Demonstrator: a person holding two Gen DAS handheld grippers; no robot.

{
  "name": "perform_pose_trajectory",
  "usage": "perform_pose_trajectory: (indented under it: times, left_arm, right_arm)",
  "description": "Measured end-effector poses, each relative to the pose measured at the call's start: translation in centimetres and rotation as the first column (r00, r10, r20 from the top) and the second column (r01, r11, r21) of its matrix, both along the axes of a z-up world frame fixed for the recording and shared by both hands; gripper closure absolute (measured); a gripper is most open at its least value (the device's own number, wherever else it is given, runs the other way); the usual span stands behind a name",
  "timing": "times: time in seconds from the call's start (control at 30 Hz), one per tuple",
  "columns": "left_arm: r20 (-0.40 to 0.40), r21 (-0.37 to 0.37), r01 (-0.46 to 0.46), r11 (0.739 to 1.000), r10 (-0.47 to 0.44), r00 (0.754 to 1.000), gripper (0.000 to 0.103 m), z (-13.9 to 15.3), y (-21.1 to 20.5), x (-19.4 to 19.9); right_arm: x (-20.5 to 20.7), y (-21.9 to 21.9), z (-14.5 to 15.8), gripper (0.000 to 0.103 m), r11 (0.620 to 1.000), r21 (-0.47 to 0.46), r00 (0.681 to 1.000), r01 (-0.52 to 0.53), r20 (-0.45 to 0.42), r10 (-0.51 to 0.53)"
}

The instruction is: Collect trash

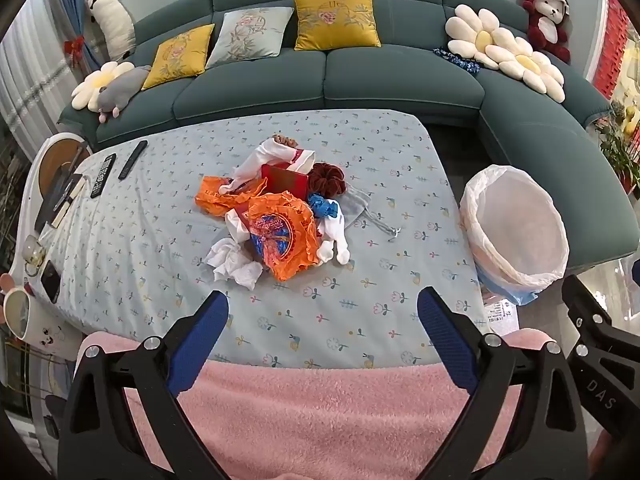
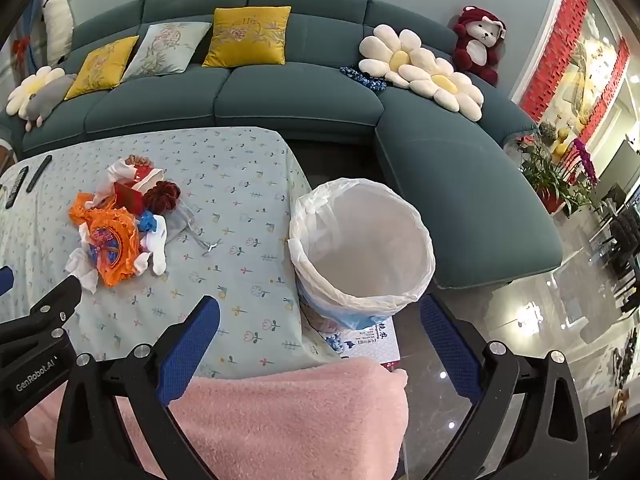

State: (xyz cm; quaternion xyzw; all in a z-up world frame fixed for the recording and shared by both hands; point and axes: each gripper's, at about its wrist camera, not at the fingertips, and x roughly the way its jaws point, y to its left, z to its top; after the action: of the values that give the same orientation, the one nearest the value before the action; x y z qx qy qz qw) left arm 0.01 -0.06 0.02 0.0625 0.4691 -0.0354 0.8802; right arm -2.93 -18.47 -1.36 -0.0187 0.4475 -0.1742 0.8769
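Observation:
A heap of trash (image 1: 276, 208) (image 2: 120, 224) lies mid-table: orange wrappers, crumpled white tissue (image 1: 234, 262), a red box (image 1: 285, 181), a blue scrap and a dark red scrunchie (image 1: 326, 178). A grey drawstring pouch (image 1: 360, 206) lies beside it. A bin lined with a white bag (image 1: 516, 224) (image 2: 362, 244) stands at the table's right edge. My left gripper (image 1: 322, 310) hangs open over the table's near edge, short of the heap. The right gripper (image 2: 318, 316) is open too, near the bin's front rim. Nothing sits between either pair of fingers.
The table (image 1: 168, 240) wears a flowered blue cloth, with a pink fleece (image 1: 320, 412) at its near edge. Two remotes (image 1: 104, 174), a phone (image 1: 51, 280) and mugs (image 1: 24, 316) are at the left. A teal sofa (image 1: 320, 76) with cushions wraps the far side and right.

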Motion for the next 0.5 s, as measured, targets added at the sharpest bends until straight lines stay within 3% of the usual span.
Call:
perform_pose_trajectory:
  times: [0.5]
  left_arm:
    - [0.005, -0.012, -0.002, 1.000, 0.002, 1.000, 0.012, 0.0, 0.1, 0.0]
  right_arm:
    - [-1.0, -0.6, 0.1, 0.007, 1.000, -0.005, 1.000, -0.004, 0.003, 0.004]
